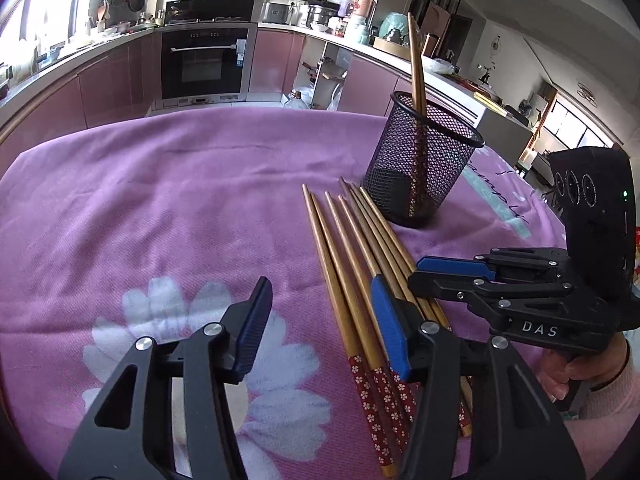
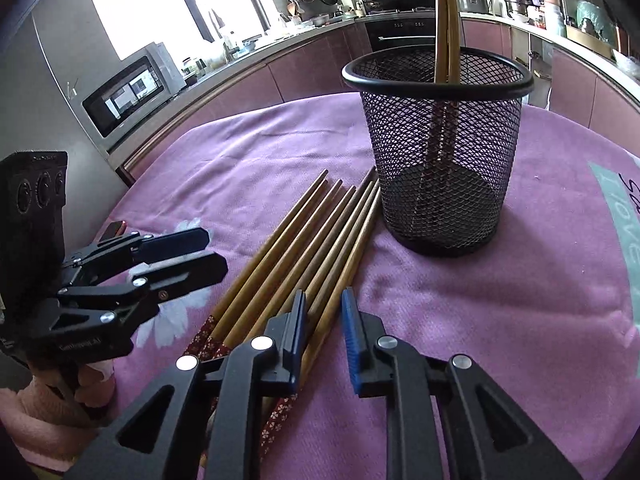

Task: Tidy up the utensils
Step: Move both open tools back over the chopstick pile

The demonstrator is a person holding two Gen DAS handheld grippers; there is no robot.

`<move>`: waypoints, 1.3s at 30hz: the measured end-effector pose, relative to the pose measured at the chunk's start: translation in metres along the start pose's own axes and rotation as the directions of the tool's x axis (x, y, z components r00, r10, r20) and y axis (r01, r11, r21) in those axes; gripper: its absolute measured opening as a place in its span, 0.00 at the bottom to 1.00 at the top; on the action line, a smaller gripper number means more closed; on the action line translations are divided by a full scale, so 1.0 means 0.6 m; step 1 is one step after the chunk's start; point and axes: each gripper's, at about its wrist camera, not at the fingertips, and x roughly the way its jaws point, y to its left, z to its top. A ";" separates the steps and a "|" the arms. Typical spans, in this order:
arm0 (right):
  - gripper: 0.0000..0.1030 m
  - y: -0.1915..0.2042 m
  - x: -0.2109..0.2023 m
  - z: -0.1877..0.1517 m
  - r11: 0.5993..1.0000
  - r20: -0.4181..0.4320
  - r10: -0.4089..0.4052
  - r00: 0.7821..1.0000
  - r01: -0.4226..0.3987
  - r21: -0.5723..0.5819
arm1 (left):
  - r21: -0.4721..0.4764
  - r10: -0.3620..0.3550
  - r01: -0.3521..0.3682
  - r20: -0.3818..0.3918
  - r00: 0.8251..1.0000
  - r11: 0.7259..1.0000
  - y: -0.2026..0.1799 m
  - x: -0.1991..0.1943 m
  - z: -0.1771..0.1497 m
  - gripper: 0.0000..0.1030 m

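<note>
Lying flat on a pink-purple flowered cloth (image 2: 480, 300), directly under and ahead of the right hand-held gripper (image 2: 324, 296): a loose row of slim tapered wooden chopsticks (image 2: 312, 236), red floral-patterned ends nearest, thin tips pointing away. Beyond those tips, ahead and slightly to the right: a black wire-mesh cup (image 2: 440, 140), upright, already holding two matching wooden chopsticks (image 2: 444, 20) leaning against its rim. Right gripper down at the row, blue pads set to a narrow gap with the outermost stick or two between them; no firm pinch visible, so judged not yet clamped. Left hand-held gripper (image 1: 320, 292) just beside, on the other flank of the row, about half open, gripping nothing, its inner finger hovering over the sticks. Likely very light, stiff and smooth, so prone to rolling on the cloth and swivelling in a pinch. Best taken on the thicker part just ahead of the patterned section, pads square across the shaft, one stick or a tidy pair at a time. Worth avoiding the thin tips: little to grip and easy to tilt. Probably a risk of dragging neighbours along, given how closely the sticks touch.
</note>
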 end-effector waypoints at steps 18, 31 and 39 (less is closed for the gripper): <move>0.17 -0.007 -0.004 0.000 0.999 -0.001 -0.039 0.999 0.039 0.016 | 0.060 0.051 -0.045 -0.094 0.994 0.997 -0.013 0.042 -0.002 0.33; 0.17 0.010 0.004 0.007 0.996 0.000 -0.091 0.996 0.091 -0.022 | 0.114 0.106 -0.095 -0.099 0.989 0.989 -0.028 0.054 -0.001 0.28; 0.13 0.015 0.010 0.015 0.993 -0.001 -0.112 0.994 0.112 -0.037 | 0.082 0.119 -0.111 -0.101 0.988 0.990 -0.024 0.064 0.011 0.13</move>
